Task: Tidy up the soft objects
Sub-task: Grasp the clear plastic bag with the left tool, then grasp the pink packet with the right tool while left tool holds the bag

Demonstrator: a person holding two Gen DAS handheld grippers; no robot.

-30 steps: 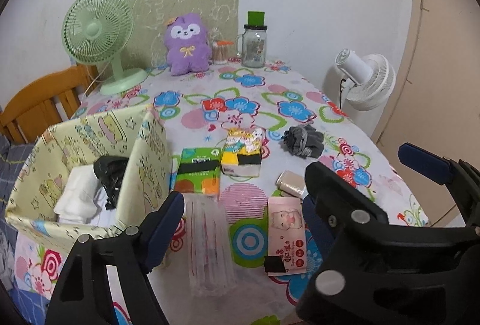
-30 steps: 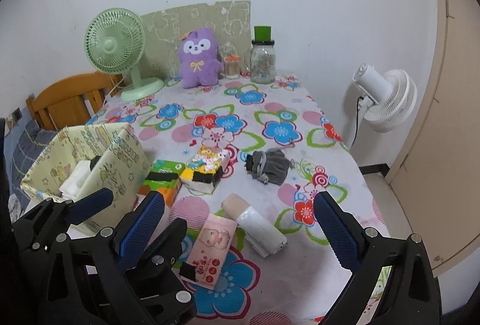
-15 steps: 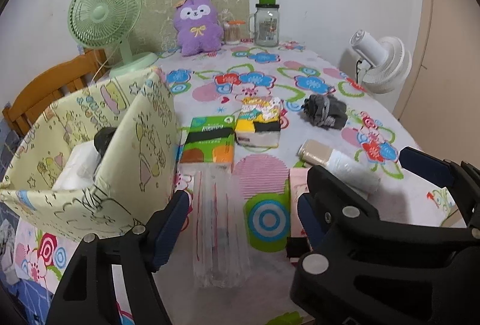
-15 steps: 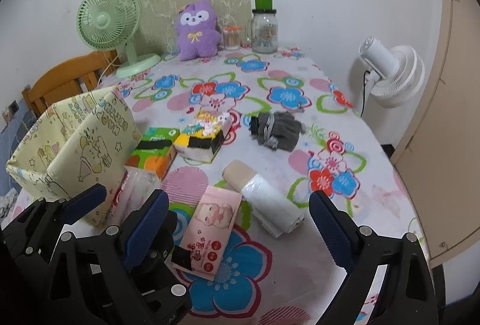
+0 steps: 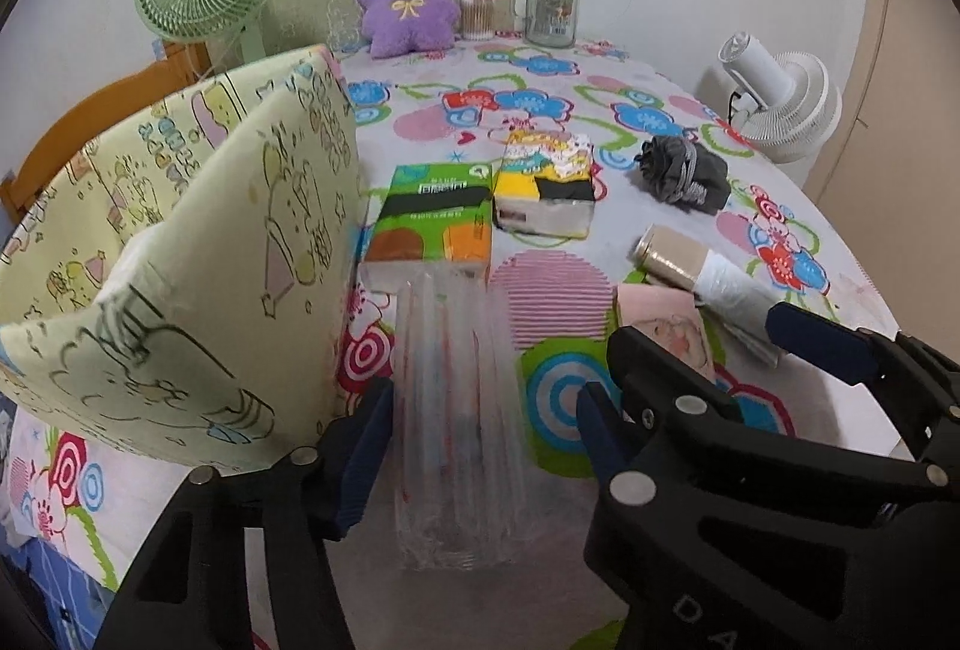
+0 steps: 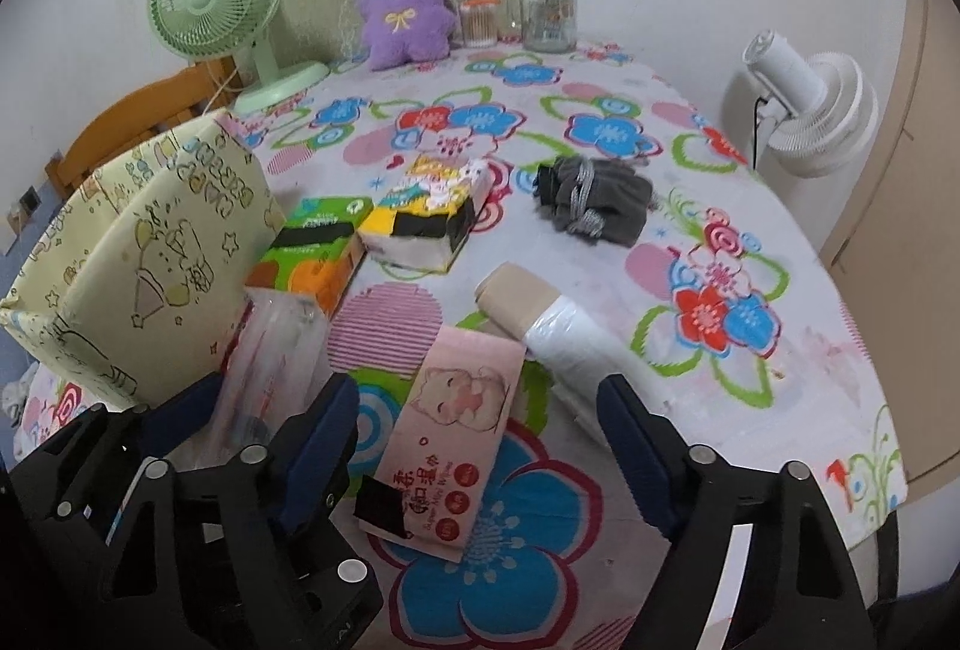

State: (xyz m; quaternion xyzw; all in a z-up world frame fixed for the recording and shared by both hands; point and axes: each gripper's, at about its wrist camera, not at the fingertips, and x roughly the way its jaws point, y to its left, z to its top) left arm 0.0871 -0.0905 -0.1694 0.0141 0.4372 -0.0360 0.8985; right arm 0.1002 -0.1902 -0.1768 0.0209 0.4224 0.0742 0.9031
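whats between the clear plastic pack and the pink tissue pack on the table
Only bare flowered tablecloth, with a blue-and-green target print. The left wrist view shows it best: the clear plastic pack and the pink tissue pack lie apart, with nothing else on the cloth between them.

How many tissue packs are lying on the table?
3. The green pack lies beside the fabric bin, the yellow pack just right of it, and the pink pack nearest, between the right gripper's closing jaws. The bin may hide more.
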